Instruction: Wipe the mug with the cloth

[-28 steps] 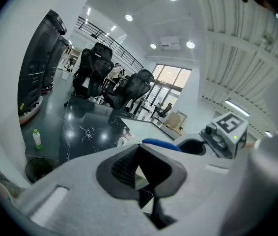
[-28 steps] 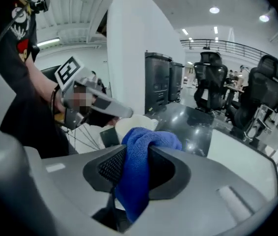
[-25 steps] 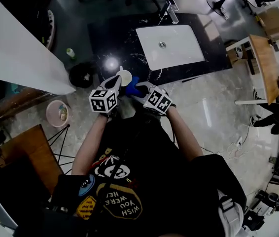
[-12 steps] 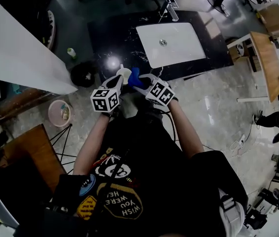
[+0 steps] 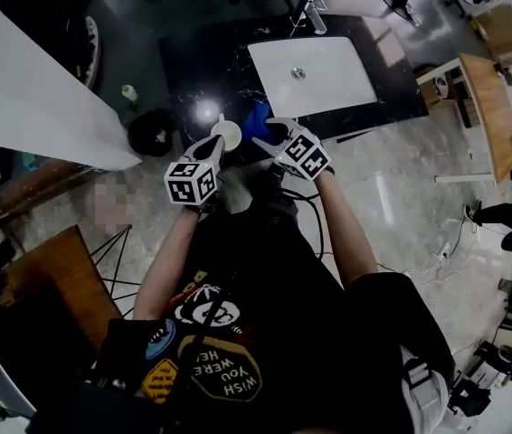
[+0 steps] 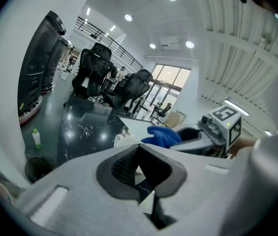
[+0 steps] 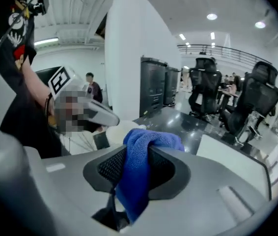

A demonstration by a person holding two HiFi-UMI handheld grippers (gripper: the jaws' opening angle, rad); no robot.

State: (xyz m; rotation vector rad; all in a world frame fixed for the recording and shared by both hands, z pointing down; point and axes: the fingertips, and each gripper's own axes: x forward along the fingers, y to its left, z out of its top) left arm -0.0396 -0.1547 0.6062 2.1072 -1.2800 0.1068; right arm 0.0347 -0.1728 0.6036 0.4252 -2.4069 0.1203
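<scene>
A white mug (image 5: pixel 226 135) hangs over the near edge of the black counter (image 5: pixel 193 66), and my left gripper (image 5: pixel 219 148) is shut on it from the near side. In the left gripper view only its rim (image 6: pixel 124 140) shows past the jaws of that gripper (image 6: pixel 139 167). My right gripper (image 5: pixel 265 139) is shut on a blue cloth (image 5: pixel 256 119), just right of the mug. The cloth (image 7: pixel 146 142) bunches up between the right gripper's (image 7: pixel 136 168) pads and hangs down, with the mug (image 7: pixel 117 131) behind it at the left. The cloth (image 6: pixel 161 135) is close beside the mug; contact is unclear.
A white sink basin (image 5: pixel 315 72) with a faucet (image 5: pixel 309 14) is set in the counter beyond the grippers. A black bin (image 5: pixel 150 135) and a green bottle (image 5: pixel 129 95) stand on the floor at the left. A white wall panel (image 5: pixel 30 98) runs along the left. Office chairs (image 7: pixel 249 102) stand beyond the counter.
My right gripper has carried the blue cloth away from me, up along the mug's right side toward the sink. The left gripper and the mug have hardly moved.
</scene>
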